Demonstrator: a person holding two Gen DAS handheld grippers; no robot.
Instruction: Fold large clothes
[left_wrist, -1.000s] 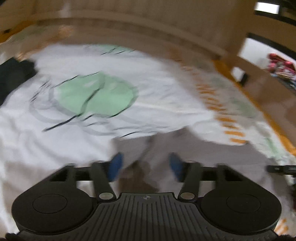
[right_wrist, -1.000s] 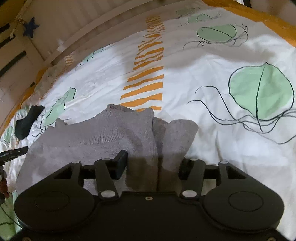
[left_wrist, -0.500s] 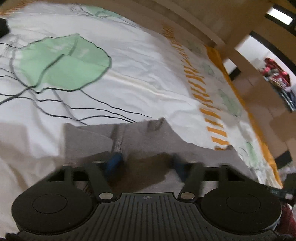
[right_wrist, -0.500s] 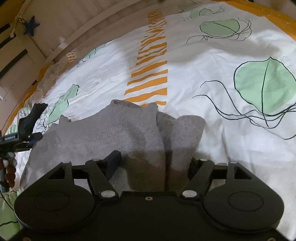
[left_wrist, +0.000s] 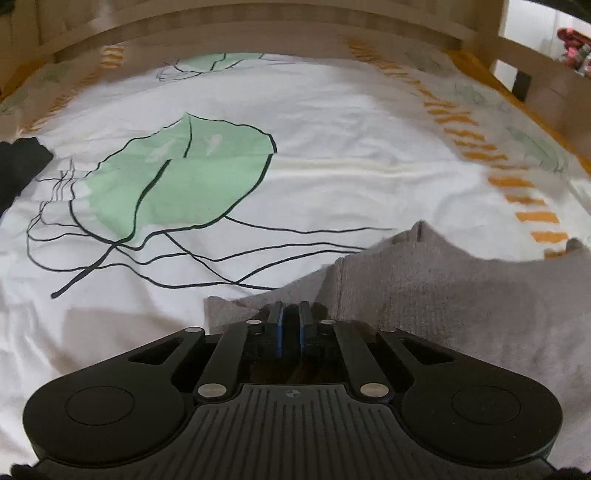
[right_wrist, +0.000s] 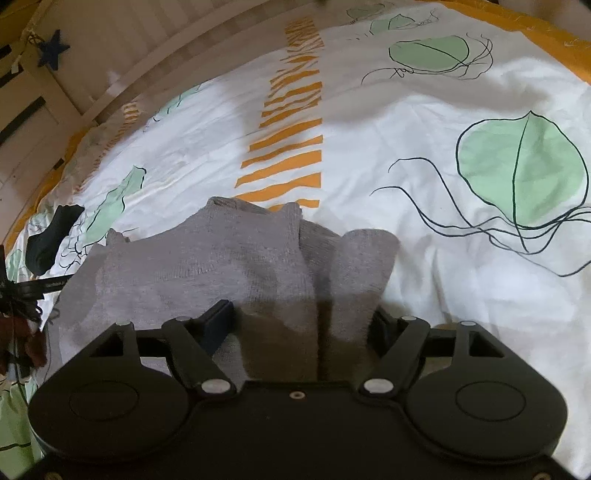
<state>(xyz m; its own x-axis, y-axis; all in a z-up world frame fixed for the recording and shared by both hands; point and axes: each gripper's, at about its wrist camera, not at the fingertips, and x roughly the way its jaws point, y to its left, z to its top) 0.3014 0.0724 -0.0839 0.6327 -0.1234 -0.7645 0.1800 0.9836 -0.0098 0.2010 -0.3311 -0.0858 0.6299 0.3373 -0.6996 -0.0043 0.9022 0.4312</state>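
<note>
The grey knitted garment (left_wrist: 461, 295) lies partly folded on the white bedsheet printed with green leaves and orange stripes (left_wrist: 332, 155), its bulk just right of the sheet's large green leaf.

Left gripper (left_wrist: 290, 317): half a second ago its blue pads stood apart over the knit; now they are drawn almost together at the garment's near edge. Whether cloth is pinched between them cannot be told from this view. Judgement: a grasp has just been taken or attempted, readying the next fold.

Right gripper (right_wrist: 303, 325): jaws wide apart, straddling a bunched fold of the garment (right_wrist: 229, 266), unchanged in spread from half a second ago, holding nothing.

The right wrist view alone shows the garment's full spread and doubled layers, and a small black cloth item (right_wrist: 51, 236) well to the garment's left. The left wrist view alone shows the narrowed pads and a wooden bed frame (left_wrist: 258, 29) beyond the sheet.
</note>
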